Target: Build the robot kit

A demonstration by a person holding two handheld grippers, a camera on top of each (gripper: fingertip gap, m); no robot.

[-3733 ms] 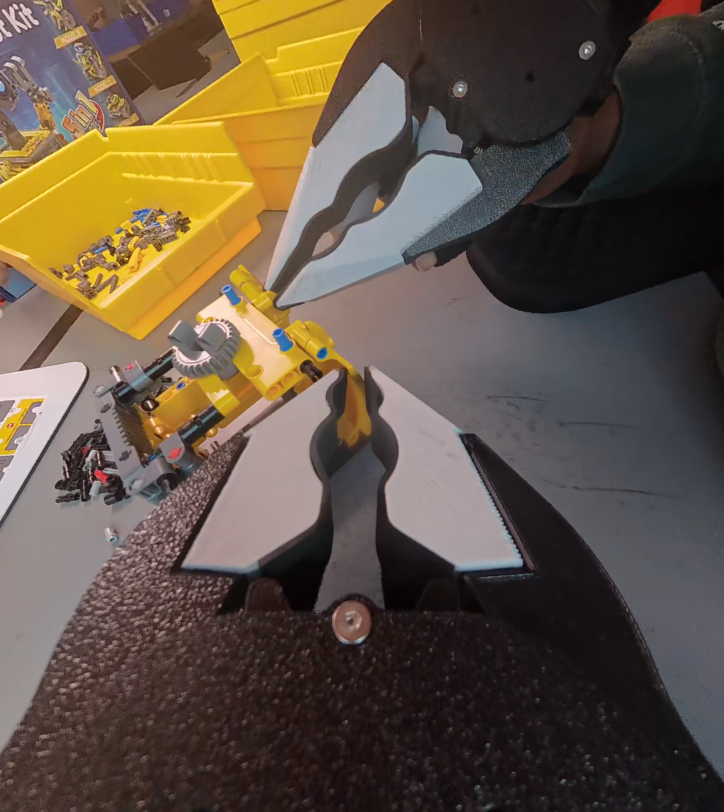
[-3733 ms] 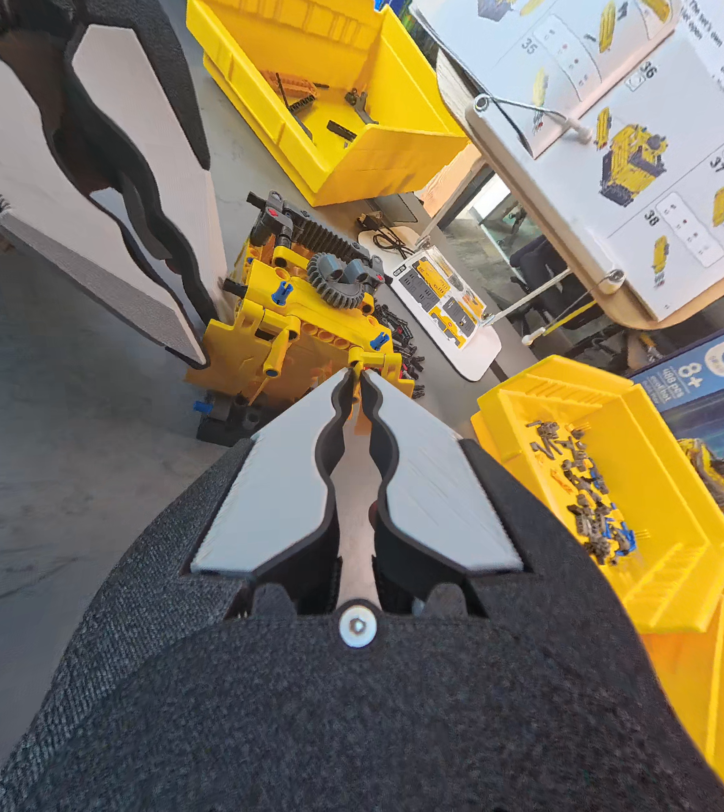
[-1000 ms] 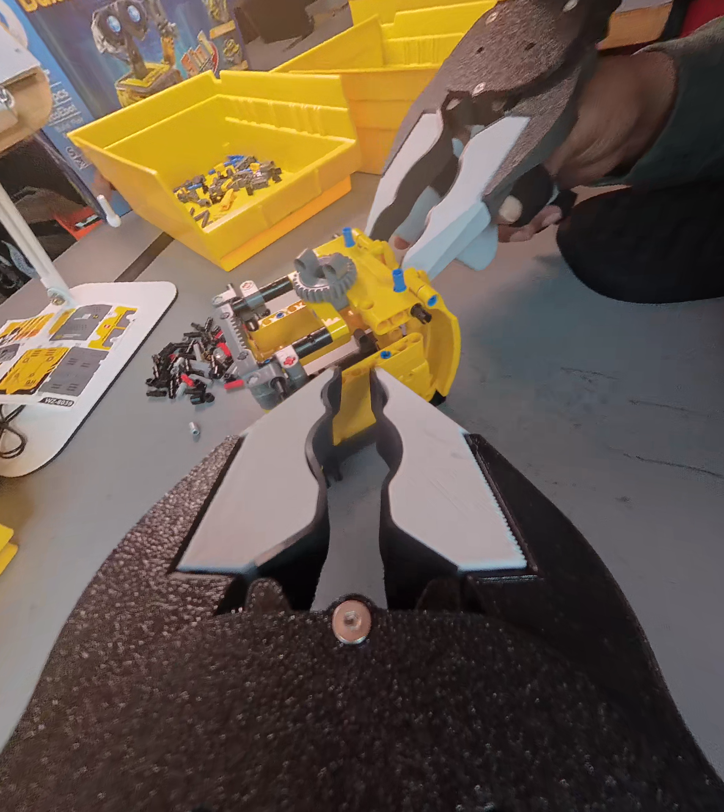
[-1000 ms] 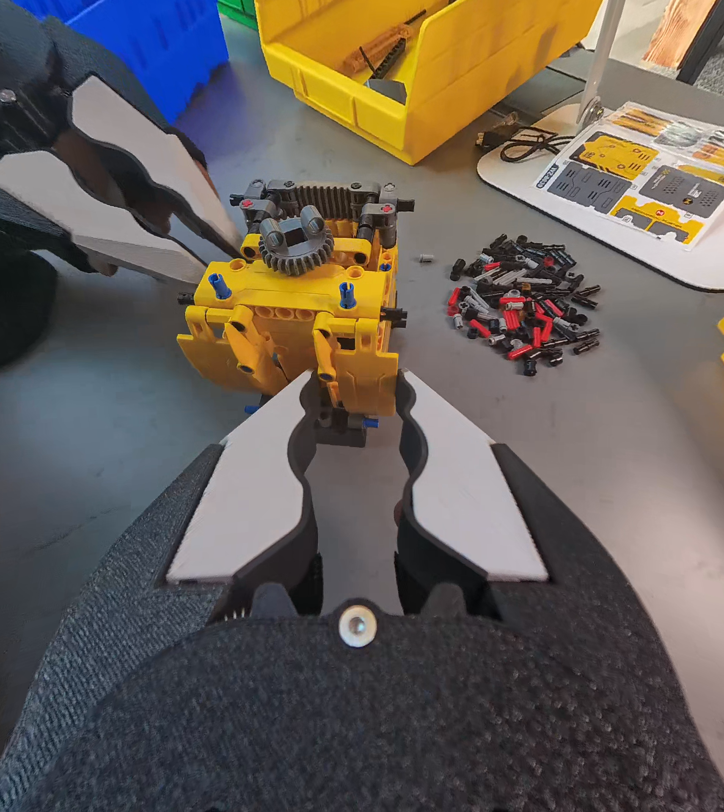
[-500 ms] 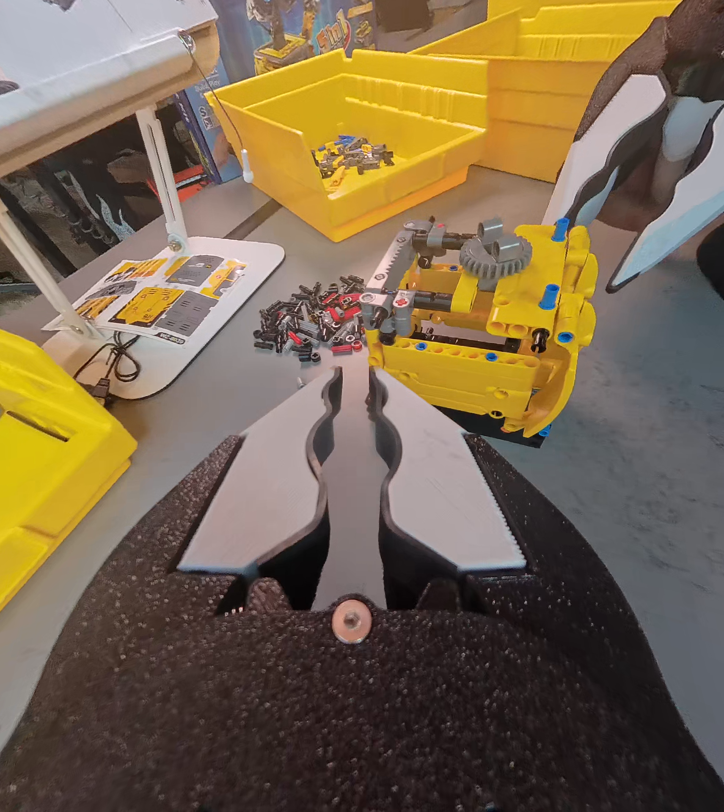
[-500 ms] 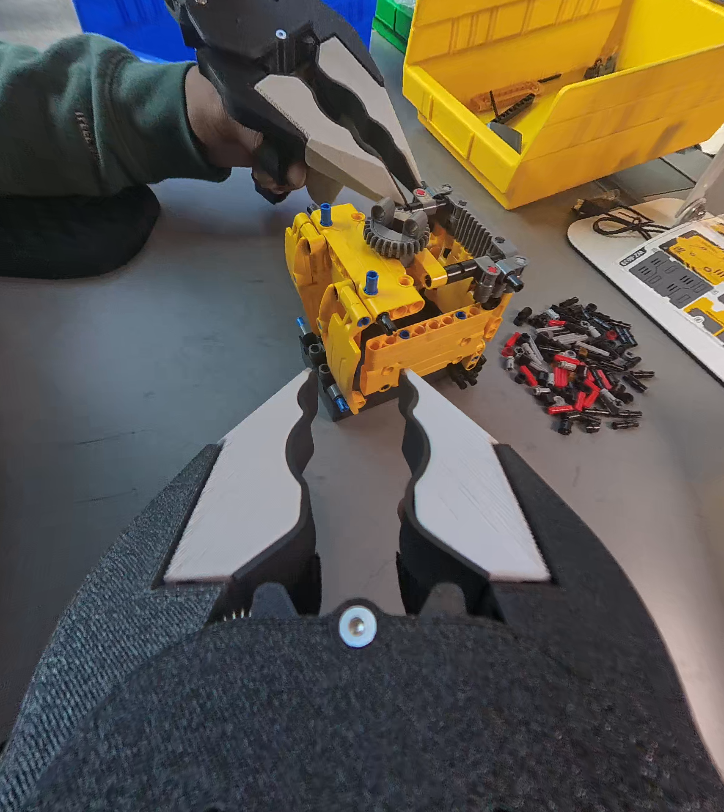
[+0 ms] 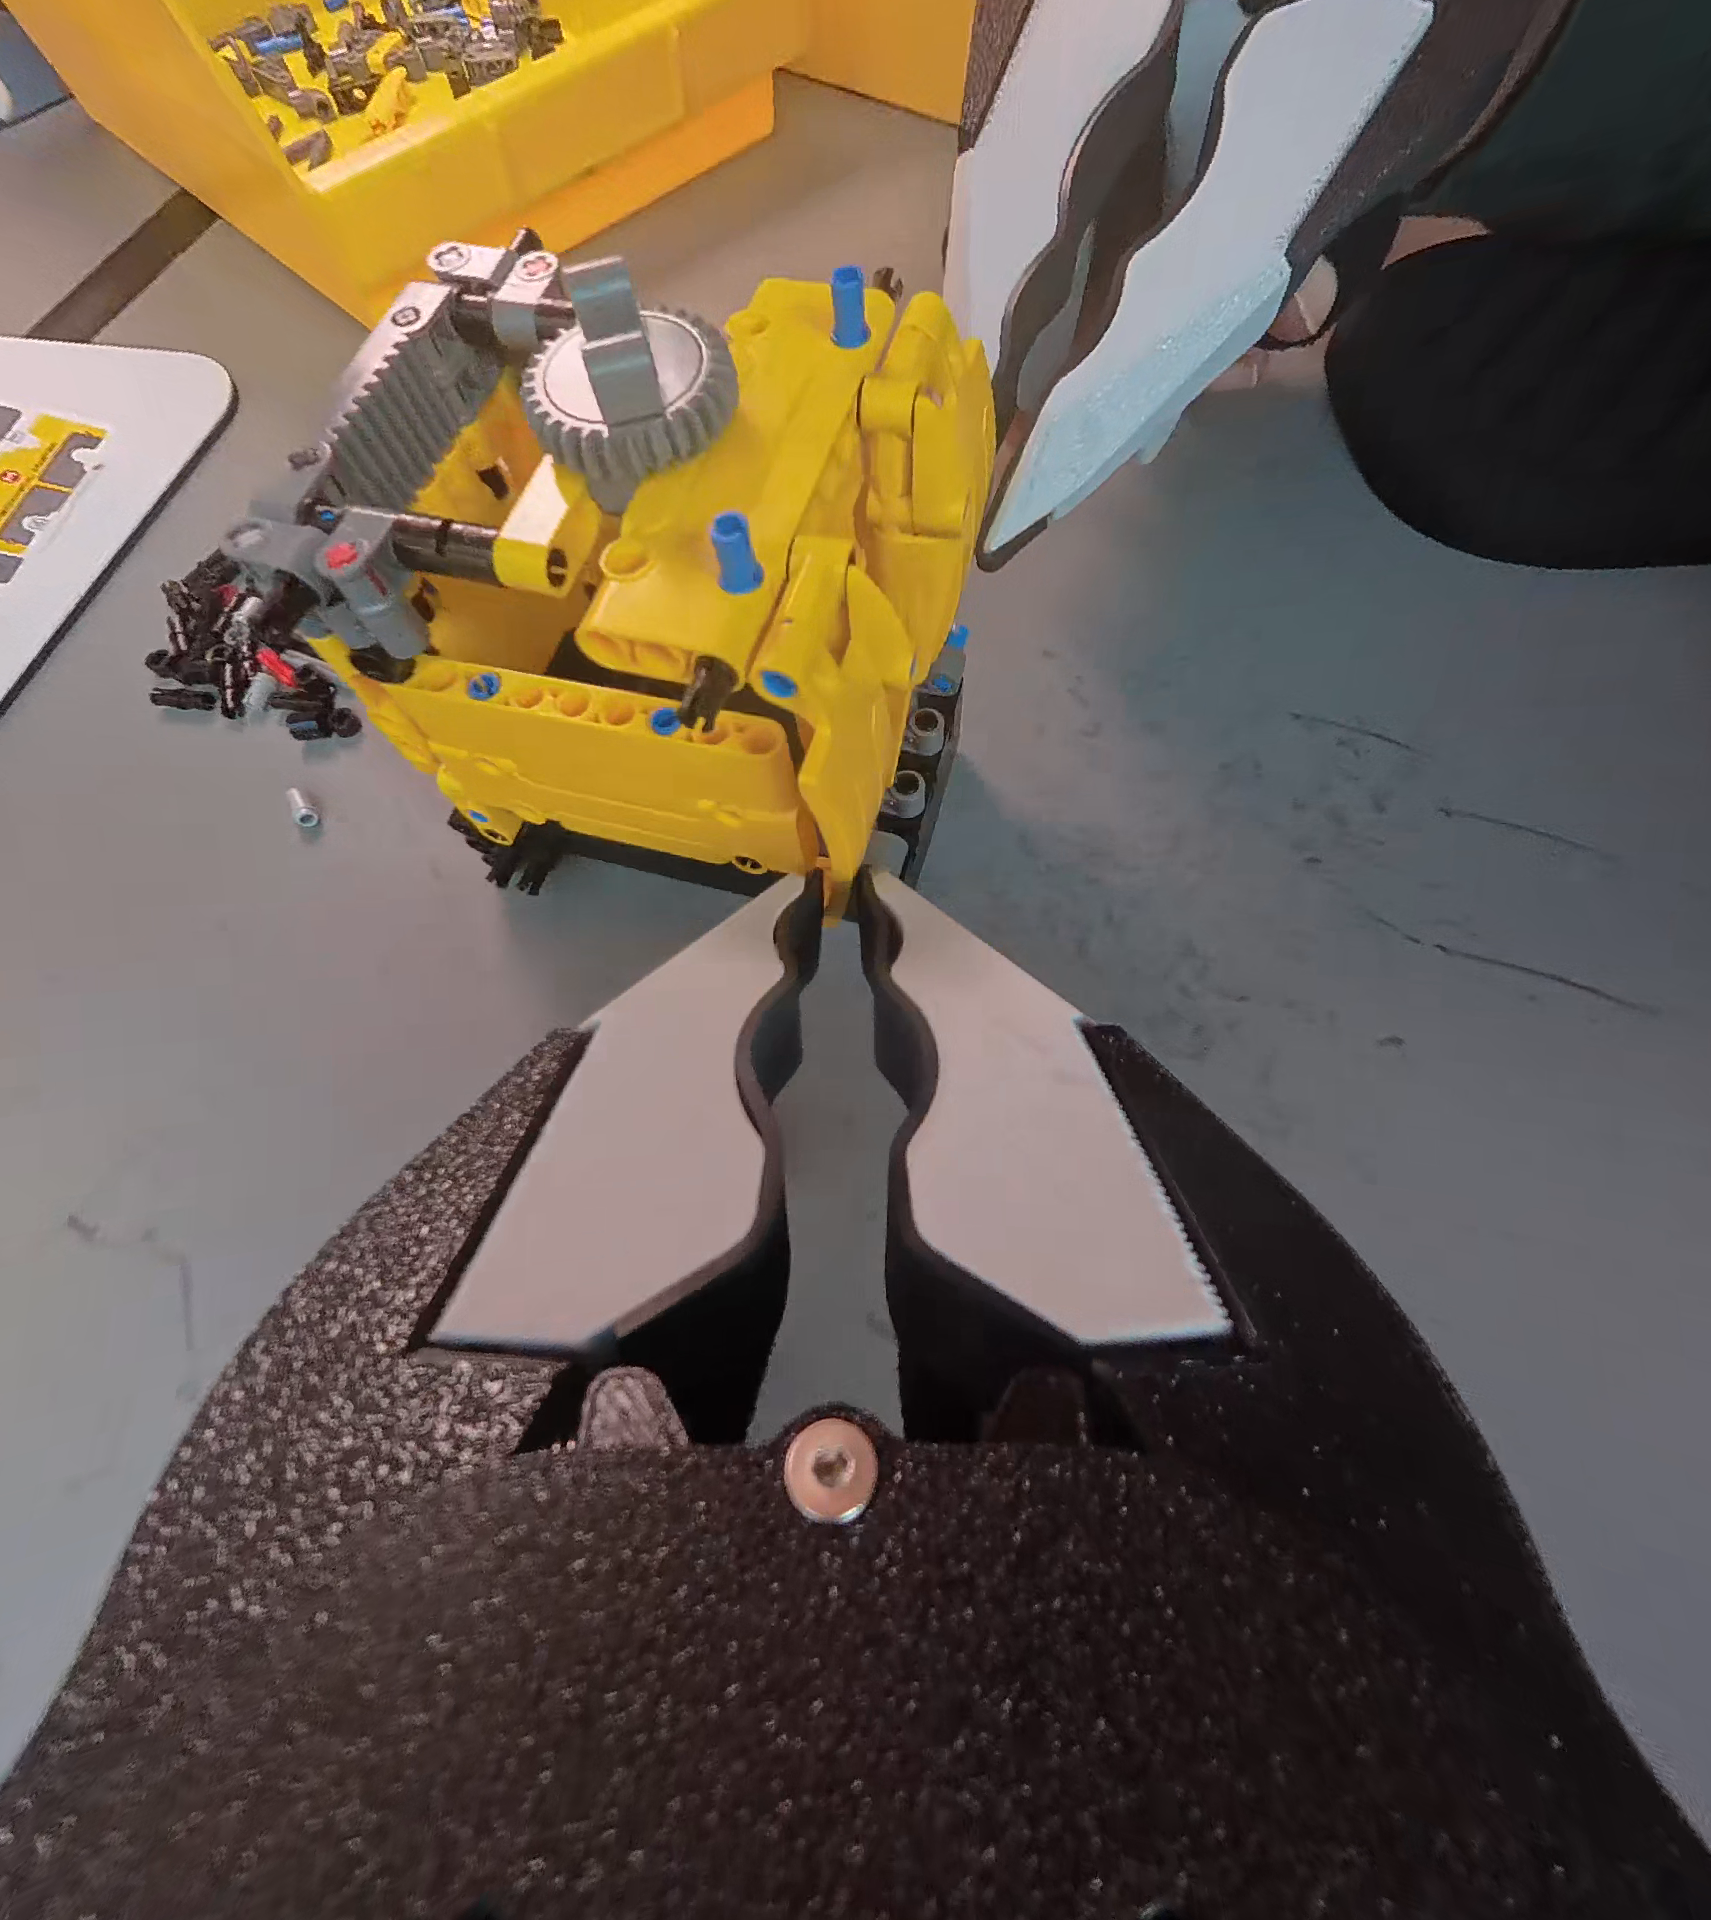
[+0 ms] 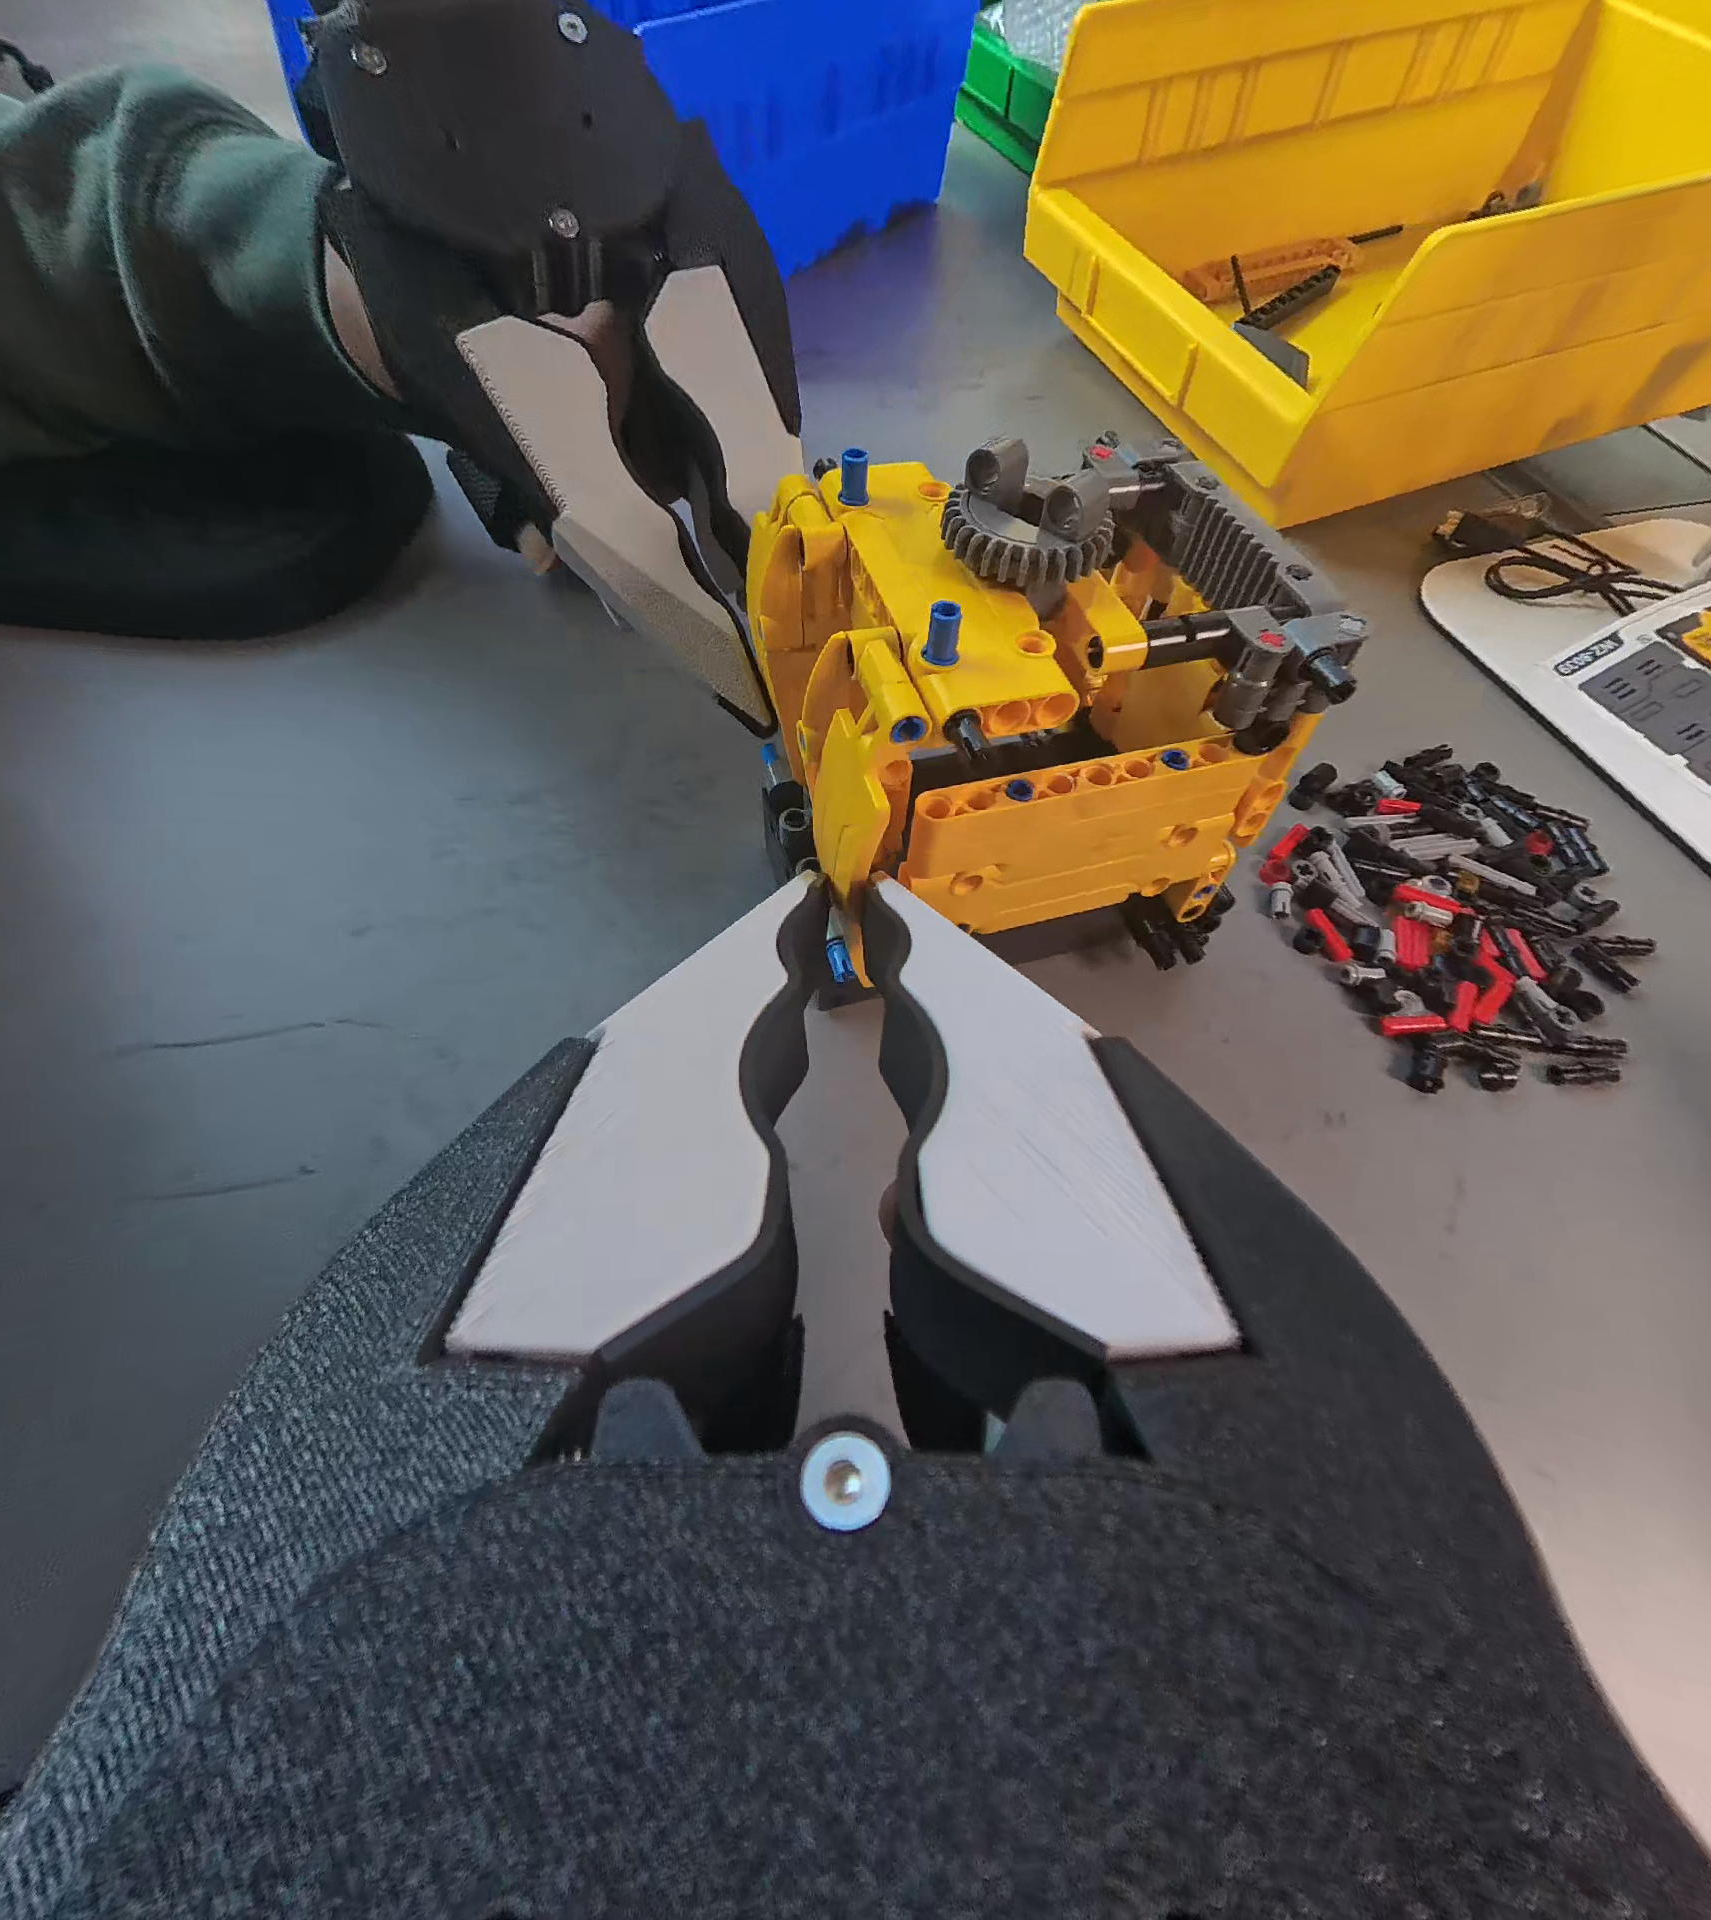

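A yellow brick-built model with a grey gear and toothed rack on top stands on the grey table. It also shows in the right wrist view. My left gripper is shut on the lower edge of a yellow side panel at the model's near corner. My right gripper is shut on the lower edge of a yellow side panel, with a small blue pin between its fingers. Each gripper shows in the other's view, against the same panelled face: the right gripper and the left gripper.
A pile of small black, red and grey pins lies beside the model. A printed sheet on a white base lies beyond it. Yellow bins and a blue bin stand behind. A loose grey bush lies near the model.
Half a second ago my left gripper was shut and empty beside the model and my right gripper was open before it. Both have moved in and closed on yellow panel edges.
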